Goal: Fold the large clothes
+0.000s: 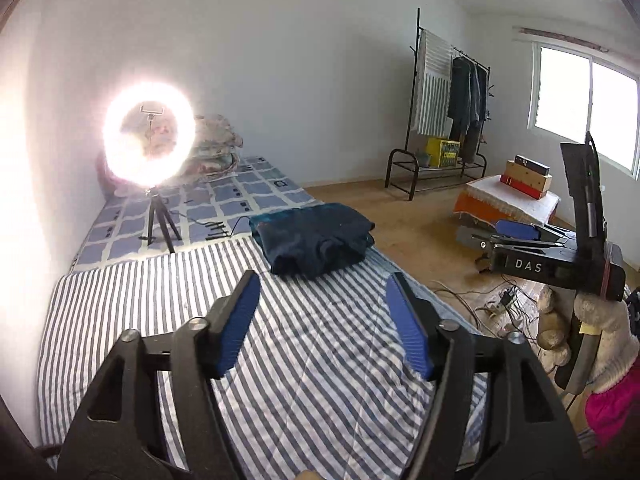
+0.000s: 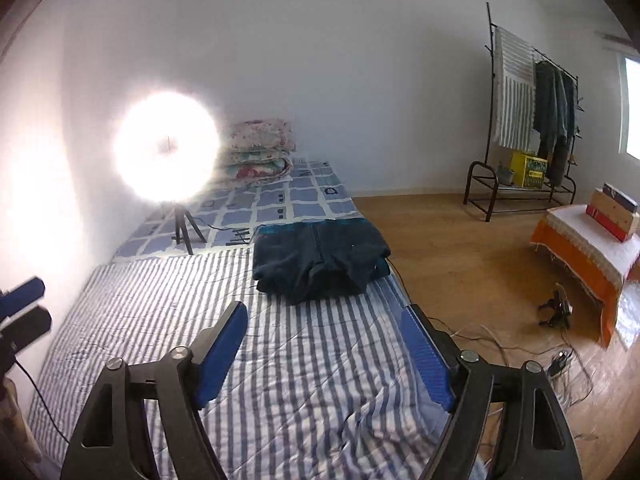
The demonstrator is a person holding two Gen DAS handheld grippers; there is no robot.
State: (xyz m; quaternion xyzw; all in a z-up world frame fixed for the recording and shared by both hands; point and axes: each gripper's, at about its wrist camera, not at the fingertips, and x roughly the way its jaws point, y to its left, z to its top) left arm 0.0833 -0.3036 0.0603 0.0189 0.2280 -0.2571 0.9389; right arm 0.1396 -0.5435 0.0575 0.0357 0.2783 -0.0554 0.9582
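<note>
Keeping both tongs spread and empty — left gripper [image 1: 322,292], right gripper [image 2: 326,322] — I'd leave the folded dark garment [image 1: 314,240] undisturbed.

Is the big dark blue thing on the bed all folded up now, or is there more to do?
Done: the dark blue garment lies folded in a neat stack on the striped bed cover. In hand: nothing; the left gripper and right gripper both stand open and empty above the cover. Left: no other loose clothes show on the bed; some clothes hang on the clothes rack, perhaps next.
</note>
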